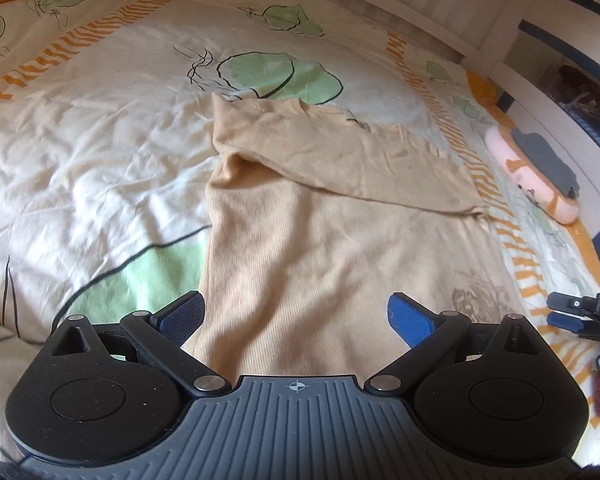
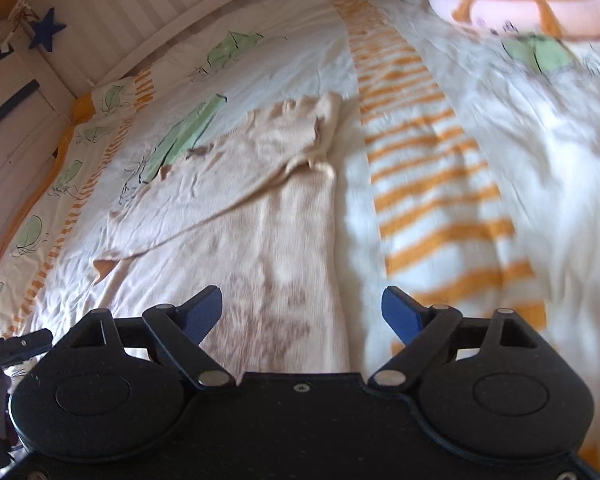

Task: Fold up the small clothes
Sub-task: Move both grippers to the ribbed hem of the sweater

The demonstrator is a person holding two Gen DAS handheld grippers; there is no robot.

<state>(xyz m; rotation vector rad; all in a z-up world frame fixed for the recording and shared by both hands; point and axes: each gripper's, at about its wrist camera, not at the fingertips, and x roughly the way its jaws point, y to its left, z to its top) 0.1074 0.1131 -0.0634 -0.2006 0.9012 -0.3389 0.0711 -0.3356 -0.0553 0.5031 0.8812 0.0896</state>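
Bedroom, daylight; a bed under a cream cover printed with green leaves and orange stripes, white slatted rail along the top of both views.

Item 1, left view. Left claw at bottom centre, blue pads spread wide, nothing between them; it hangs over the shirt's lower part. Whether it touches the cloth cannot be told.

Item 2. Beige shirt, the task's thing, flat at centre frame. One sleeve is already folded across the chest, running from upper centre down to the right. Faint brown print at lower right of the cloth. Neckline toward the top.

Item 3. Pink plush with a grey piece lying on it, right edge, well apart from the shirt.

Item 4. Right claw, bottom centre of the right view, pads likewise spread and empty, hanging over the shirt's right edge and the bare cover beside it. Its tip also shows at the right edge of the left view.

Item 5. Blue star on the rail, upper left of the right view.

Handling note, a judgement. Next step is probably the bottom-up fold. Each claw should pinch one hem corner, both layers, at matching points near the frame's bottom. Lift together and level, carry toward the neckline, and lay down without disturbing the crossed sleeve. Thin ribbed knit will likely stretch and drag; an uneven lift would skew the fold.
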